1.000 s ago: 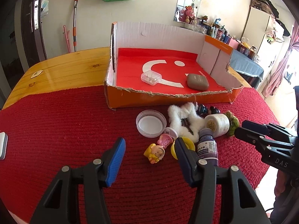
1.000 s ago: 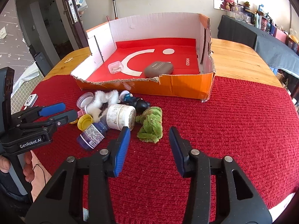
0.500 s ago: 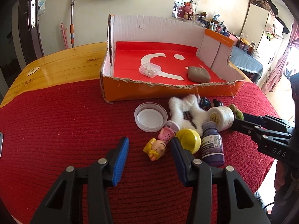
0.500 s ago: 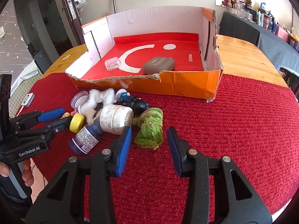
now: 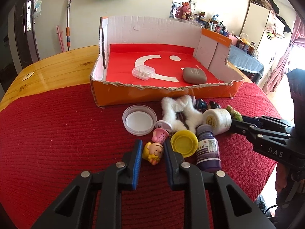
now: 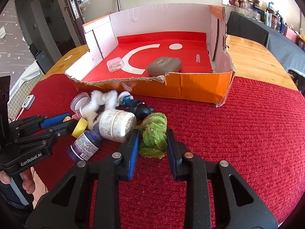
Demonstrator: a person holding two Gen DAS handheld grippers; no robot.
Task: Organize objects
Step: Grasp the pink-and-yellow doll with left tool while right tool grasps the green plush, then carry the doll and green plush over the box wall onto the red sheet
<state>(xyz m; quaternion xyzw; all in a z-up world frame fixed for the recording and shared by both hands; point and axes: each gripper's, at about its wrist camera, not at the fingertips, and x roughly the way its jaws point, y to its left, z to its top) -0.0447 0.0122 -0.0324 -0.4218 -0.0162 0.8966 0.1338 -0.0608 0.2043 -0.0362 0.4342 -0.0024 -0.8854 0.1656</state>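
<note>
From the left wrist view, my left gripper [image 5: 152,152] has just been closing and its blue pads now sit against either side of the small yellow-haired doll figure [image 5: 153,152], which lies on the red mat [image 5: 57,133] at the near edge of the pile. I judge this to be the grasp step of a pick. The next move calls for a clean lift clear of the yellow cap [image 5: 184,143] and the pink toy [image 5: 160,135] touching it, then a carry over the torn front wall of the cardboard box [image 5: 162,93].

Counting here: one clear lid [image 5: 139,119], one white fluffy piece [image 5: 181,112], one white jar [image 5: 218,119], one purple bottle [image 5: 207,148], one yellow cap, one doll. Inside the box lie one clear plastic case [image 5: 143,72] and one grey pouch [image 5: 194,75]. My right gripper [image 5: 238,120] reaches in from the right.

From the right wrist view, the right gripper [image 6: 151,143] has just been closing too, and its jaws are clamped on the one green plush toy [image 6: 153,133], which rests on the mat just beside the white jar [image 6: 117,125]. It needs the same lift and carry to the box [image 6: 190,89]. Behind the jar I count two dark figurines, one blue [image 6: 126,100] and one black [image 6: 143,109]. The left gripper [image 6: 66,122] shows at the left, its tips at the yellow cap [image 6: 80,126].
</note>
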